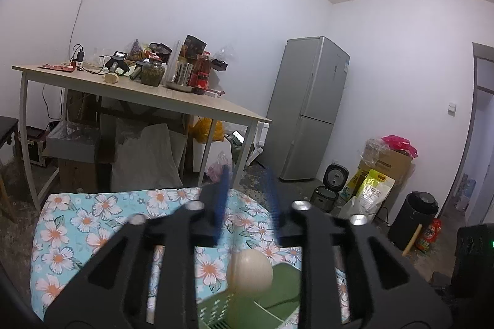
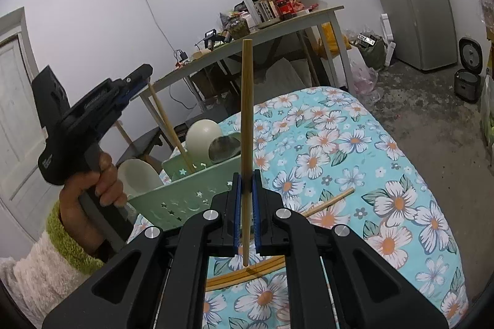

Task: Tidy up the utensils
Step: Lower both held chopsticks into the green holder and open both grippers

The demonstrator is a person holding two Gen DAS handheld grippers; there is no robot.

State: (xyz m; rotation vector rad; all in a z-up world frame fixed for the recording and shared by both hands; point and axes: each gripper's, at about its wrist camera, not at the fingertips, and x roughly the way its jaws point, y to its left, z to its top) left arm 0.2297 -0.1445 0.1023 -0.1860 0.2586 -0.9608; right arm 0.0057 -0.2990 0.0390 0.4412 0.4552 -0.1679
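A wooden chopstick (image 2: 247,125) stood upright, pinched between the blue pads of the right gripper (image 2: 246,214), whose fingers were narrowed onto it, above the floral bedspread (image 2: 355,149). Two more chopsticks (image 2: 244,275) lay on the bedspread below, and another (image 2: 332,200) lay just to the right. To the left sat a green basket (image 2: 185,202) holding a cream spoon (image 2: 203,132) and a leaning chopstick (image 2: 169,125). The left gripper (image 1: 248,199) hung over the basket (image 1: 278,295), its fingers spread apart and holding nothing. A cluttered counter (image 1: 173,100) stood behind.
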